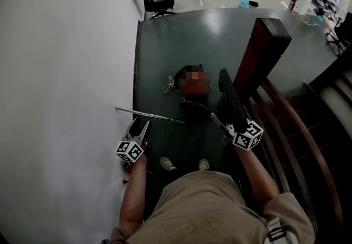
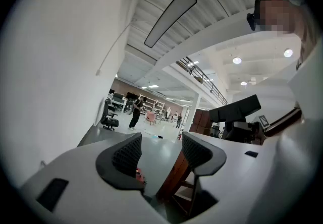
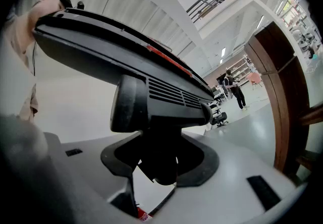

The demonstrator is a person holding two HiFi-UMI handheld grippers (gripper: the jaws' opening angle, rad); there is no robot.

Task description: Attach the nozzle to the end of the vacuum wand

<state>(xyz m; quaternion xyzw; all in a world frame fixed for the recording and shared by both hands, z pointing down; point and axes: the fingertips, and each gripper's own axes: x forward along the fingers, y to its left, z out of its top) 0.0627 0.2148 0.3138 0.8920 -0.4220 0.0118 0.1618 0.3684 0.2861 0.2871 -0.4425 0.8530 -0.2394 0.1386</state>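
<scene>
The person is at the bringing-together step, I'd say. The long flat black plastic nozzle is already in the right hand-held gripper, but the thin silver metal wand lies loose on the grey-green floor. It sits close to the floor's wall-side edge, with nothing gripping it.

The left hand-held gripper hangs just beside the wand with its jaws wide apart. Its own view shows only floor and stair between them.

The right one is clamped on the nozzle's dark neck, which fills the gap between its jaws. It holds the nozzle up in the air over the stair-side edge of the floor, next to the brown wooden newel post.

Next, to my eye, the left gripper has to drop onto the wand and close on it. Then it needs to lift the wand's free end and steady it so the nozzle's neck can be lined up and pushed on. The tube is slim and round, so it may roll or slip if caught off-centre.

Up close the nozzle is a broad, low head in matt black. It has a row of ribbed vents along its side, a thin red line on its top and a rounded pivot above the neck. The dark vacuum body sits on the floor beyond the wand, towards the middle.
</scene>
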